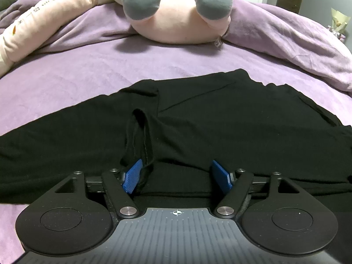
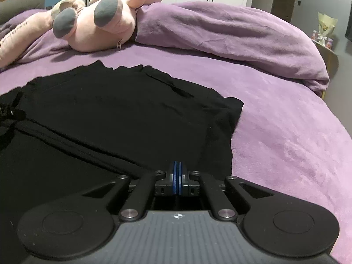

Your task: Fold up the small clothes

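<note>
A black garment (image 1: 220, 121) lies spread on the purple bed, partly folded over itself. My left gripper (image 1: 177, 177) hovers low over its near edge with the blue pads (image 1: 132, 178) wide apart. A raised loop of black fabric (image 1: 140, 136) leans against the left pad, with nothing pinched. In the right wrist view the same garment (image 2: 121, 110) fills the left half. My right gripper (image 2: 177, 176) is at its near right corner with the pads pressed together. Whether any cloth is caught between them is not visible.
A large pink plush toy (image 1: 178, 11) with grey feet lies at the far side of the bed. A bunched purple duvet (image 2: 231, 35) runs along the far right. Bare purple sheet (image 2: 286, 143) lies right of the garment. A small side table (image 2: 325, 44) stands past the bed's right edge.
</note>
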### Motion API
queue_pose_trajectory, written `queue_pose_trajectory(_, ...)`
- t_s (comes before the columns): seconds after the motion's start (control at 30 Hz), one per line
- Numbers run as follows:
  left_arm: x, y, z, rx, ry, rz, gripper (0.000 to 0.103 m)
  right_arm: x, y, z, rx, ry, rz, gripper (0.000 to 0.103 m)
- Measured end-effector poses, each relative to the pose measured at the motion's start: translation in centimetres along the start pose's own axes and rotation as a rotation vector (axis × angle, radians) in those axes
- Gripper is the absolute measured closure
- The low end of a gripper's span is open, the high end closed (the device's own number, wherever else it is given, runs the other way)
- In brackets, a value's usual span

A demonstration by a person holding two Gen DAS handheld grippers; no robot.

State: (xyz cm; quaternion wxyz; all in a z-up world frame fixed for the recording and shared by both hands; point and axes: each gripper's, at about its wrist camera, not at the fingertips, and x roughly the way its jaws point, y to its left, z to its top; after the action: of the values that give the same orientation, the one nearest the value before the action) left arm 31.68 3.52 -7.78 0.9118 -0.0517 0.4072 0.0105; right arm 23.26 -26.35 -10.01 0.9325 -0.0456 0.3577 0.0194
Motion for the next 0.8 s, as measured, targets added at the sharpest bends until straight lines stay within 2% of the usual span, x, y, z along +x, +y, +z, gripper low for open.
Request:
queue_pose_trajectory(0.27, -0.1, 0.0, -0.3, -0.009, 0.000, -0.006, 0.025, -0.1, 0.0, -0.2, -0.035, 0.011, 0.004, 0.103)
queue_pose_trajectory(0.33, -0.1, 0.2, -0.4, -0.025, -0.001, -0.022, 0.022, 0.0, 0.0, -0.2, -0.035, 0.011, 0.003, 0.103)
queue_pose_trajectory(0.47, -0.4, 0.3, -0.9, -0.009, 0.007, -0.075, 0.008, -0.4, 0.6, -0.4, -0.068, 0.003, -0.018, 0.103)
queue_pose_trajectory(0.53, -1.3, 0.4, -0.9, 0.015, 0.024, -0.084, 0.008, -1.1, 1.1, -0.1, -0.061, 0.030, -0.038, 0.102)
queue_pose_trajectory(0.6, -2.8, 1.4, -1.1, -0.014, 0.019, -0.110, 0.009, -2.8, 1.1, 0.3, -0.005, 0.054, -0.027, 0.098)
queue_pose_trajectory(0.63, -4.0, 2.5, -1.4, -0.055, 0.005, -0.139, 0.009, -4.0, 0.9, 0.2, 0.056, 0.062, 0.015, 0.092)
queue_pose_trajectory(0.67, -4.9, 3.7, -1.6, -0.094, 0.002, -0.160, 0.009, -4.9, 0.5, 0.0, 0.114, 0.072, 0.066, 0.074)
queue_pose_trajectory(0.7, -6.0, 5.2, -2.0, -0.140, -0.003, -0.175, 0.009, -6.2, 0.1, -0.5, 0.193, 0.074, 0.132, 0.064)
queue_pose_trajectory(0.8, -9.2, 11.1, -3.5, -0.304, -0.049, -0.159, 0.009, -8.9, -0.5, -2.5, 0.351, 0.071, 0.240, 0.063)
